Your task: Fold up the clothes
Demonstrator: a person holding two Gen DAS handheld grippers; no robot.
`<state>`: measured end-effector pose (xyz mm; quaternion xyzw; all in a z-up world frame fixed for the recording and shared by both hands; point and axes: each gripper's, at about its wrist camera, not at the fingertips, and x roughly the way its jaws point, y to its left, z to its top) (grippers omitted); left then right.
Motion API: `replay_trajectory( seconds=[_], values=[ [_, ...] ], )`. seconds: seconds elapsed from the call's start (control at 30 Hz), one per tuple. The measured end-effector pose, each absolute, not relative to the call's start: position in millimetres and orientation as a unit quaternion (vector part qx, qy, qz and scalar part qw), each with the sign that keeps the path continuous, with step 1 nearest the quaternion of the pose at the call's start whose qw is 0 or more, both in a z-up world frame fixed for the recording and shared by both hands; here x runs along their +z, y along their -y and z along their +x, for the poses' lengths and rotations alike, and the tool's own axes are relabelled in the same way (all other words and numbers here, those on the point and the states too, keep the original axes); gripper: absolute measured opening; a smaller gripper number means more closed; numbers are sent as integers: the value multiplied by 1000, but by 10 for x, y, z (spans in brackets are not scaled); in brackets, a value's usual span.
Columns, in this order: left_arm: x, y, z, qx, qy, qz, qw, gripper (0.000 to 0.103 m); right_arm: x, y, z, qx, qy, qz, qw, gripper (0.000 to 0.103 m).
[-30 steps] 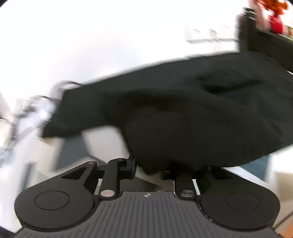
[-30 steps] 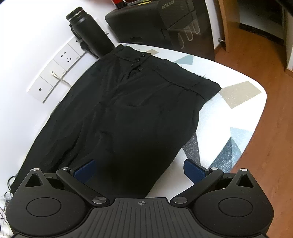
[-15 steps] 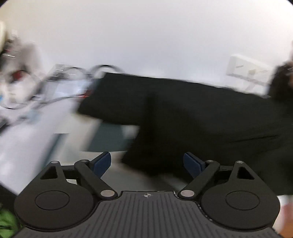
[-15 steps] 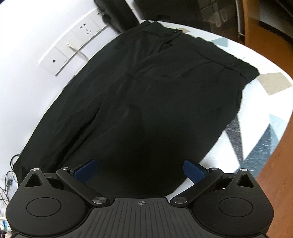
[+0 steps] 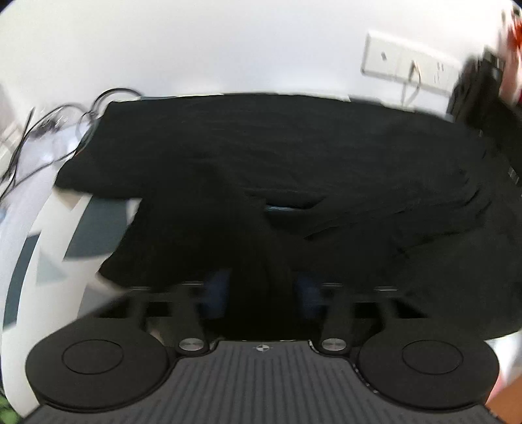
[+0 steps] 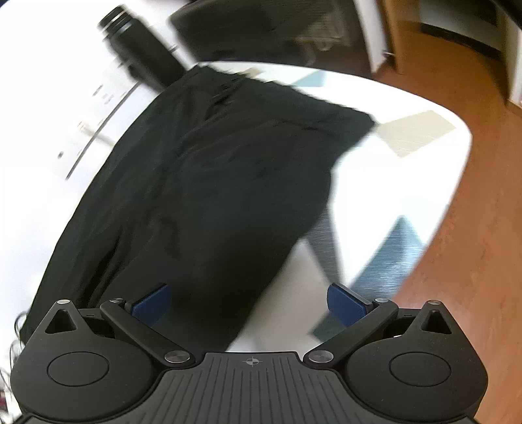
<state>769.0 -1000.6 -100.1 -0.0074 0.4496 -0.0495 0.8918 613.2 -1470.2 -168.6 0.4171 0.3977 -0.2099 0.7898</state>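
Half a second ago the left gripper [image 5: 262, 295] stood wide open short of the cloth; its blue pads [image 5: 213, 293] have since drawn in around a raised fold of the black trousers [image 5: 293, 169], and the view has swung right, so the wall sockets now sit at upper right. Motion blur smears that whole view, so the pads are hard to make out, and I cannot tell whether they actually pinch the fold or only flank it. Cloth hides most of both pads and the gap between them.

Spread flat, the trousers cover most of the white tabletop with grey and beige angular patches [image 6: 407, 130], waistband towards the far end, legs running back past the camera. Their near end is cut off by the body of the right gripper [image 6: 249, 301] in its own view. That gripper hovers over the trousers' lower edge with its jaws spread wide and nothing between them; the left pad is over cloth, the right over bare table.

Behind the waistband, a black cylindrical flask [image 6: 140, 49] stands against the wall, its contents unseen. Beside it a large dark case [image 6: 261, 29] is blurred and cropped. White wall socket plates [image 5: 411, 65] carry a plugged-in lead; tangled cables [image 5: 58, 120] lie at the table's far left.
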Motion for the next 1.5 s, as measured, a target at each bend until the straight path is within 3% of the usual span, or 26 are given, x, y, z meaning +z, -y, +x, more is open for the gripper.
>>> replay_trajectory(
  seconds=[0.13,0.23,0.27,0.37,0.4,0.53,0.57,0.6,0.63,0.67,0.87,1.07,1.13,1.2,1.27,1.43,1.5],
  values=[
    [-1199,9605,7361,-28,-483,-83,871,25,-1766,14780,6063,-218,-388,434,783,102],
    [-1346,9507,7224,-12,-507,-101,856,34,-1827,14839,6011,-225,-381,446,778,102],
    [-1330,9512,7207,-8,-505,-104,857,41,-1847,14859,5994,-227,-379,451,776,102],
    [-1215,9636,7203,10,-486,-79,870,74,-1896,14909,5956,-231,-373,461,771,102],
    [-1172,9698,7209,12,-475,-63,878,75,-1897,14909,5959,-230,-373,461,772,102],
    [-1079,10077,7283,-24,-437,41,898,70,-1894,14897,5993,-225,-376,460,772,102],
    [-1091,10125,7316,-28,-436,57,898,57,-1892,14893,6009,-223,-376,460,773,102],
    [-1103,10174,7350,-32,-435,73,897,30,-1888,14887,6021,-223,-377,458,774,102],
    [-1115,10223,7383,-36,-435,89,896,15,-1883,14880,6032,-223,-377,456,775,102],
    [-1127,10272,7416,-40,-434,105,894,7,-1880,14874,6044,-223,-378,455,775,102],
    [-832,9670,7138,-7,-371,-40,928,7,-1868,14845,6135,-222,-374,448,781,102],
    [-1078,8838,6813,52,-421,-242,873,9,-1881,14698,6279,-198,-373,464,779,102],
    [-1267,8636,6698,58,-439,-339,830,21,-1858,14646,6303,-187,-372,468,780,102],
    [-1388,8615,6682,58,-452,-369,810,48,-1835,14623,6306,-181,-371,468,781,102],
    [-1380,8693,6748,45,-450,-352,819,61,-1819,14635,6293,-186,-372,462,783,102],
    [-1314,8843,6999,18,-441,-324,837,63,-1837,14785,6177,-209,-355,477,776,102],
    [-1344,8863,7037,16,-445,-330,832,60,-1859,14877,6098,-218,-338,500,767,102]
  ],
)
